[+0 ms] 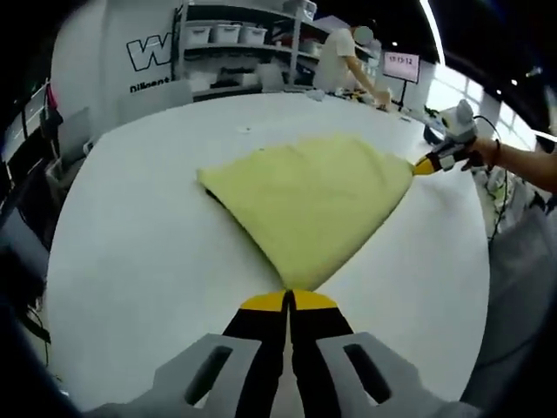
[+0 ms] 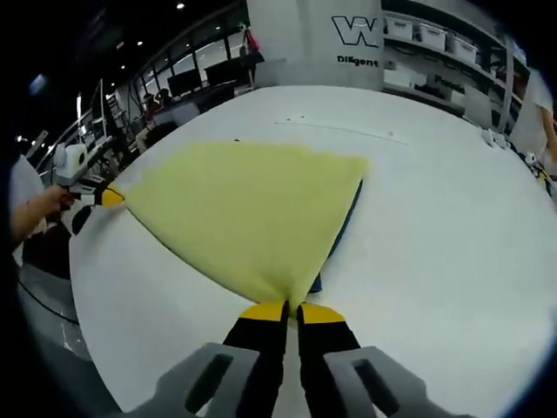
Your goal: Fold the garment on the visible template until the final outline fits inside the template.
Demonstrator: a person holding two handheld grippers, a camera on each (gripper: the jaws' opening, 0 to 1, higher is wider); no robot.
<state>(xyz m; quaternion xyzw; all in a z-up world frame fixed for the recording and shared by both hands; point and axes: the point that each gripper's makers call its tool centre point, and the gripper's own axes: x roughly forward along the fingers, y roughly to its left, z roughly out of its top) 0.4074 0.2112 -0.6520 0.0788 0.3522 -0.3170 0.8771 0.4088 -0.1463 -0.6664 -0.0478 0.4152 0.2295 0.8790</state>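
A pale yellow garment [image 1: 305,200] lies folded on the white table [image 1: 139,261], stretched into a fan shape between two held corners. My left gripper [image 1: 288,300] is shut on its near corner. My right gripper [image 1: 422,165], held by a person's hand, is shut on the far right corner. In the right gripper view the same garment [image 2: 244,209] spreads ahead, with my right gripper [image 2: 292,309] pinching one corner and my left gripper [image 2: 109,197] on the other. A dark blue strip [image 2: 344,228] shows under one garment edge; I cannot tell whether it is the template.
Shelves with white bins [image 1: 226,35] stand behind the table, beside a wall with a logo [image 2: 359,33]. A person in a white shirt [image 1: 344,57] works at the far edge near a monitor [image 1: 401,64]. The table's edge [image 2: 96,296] runs close to the holder's side.
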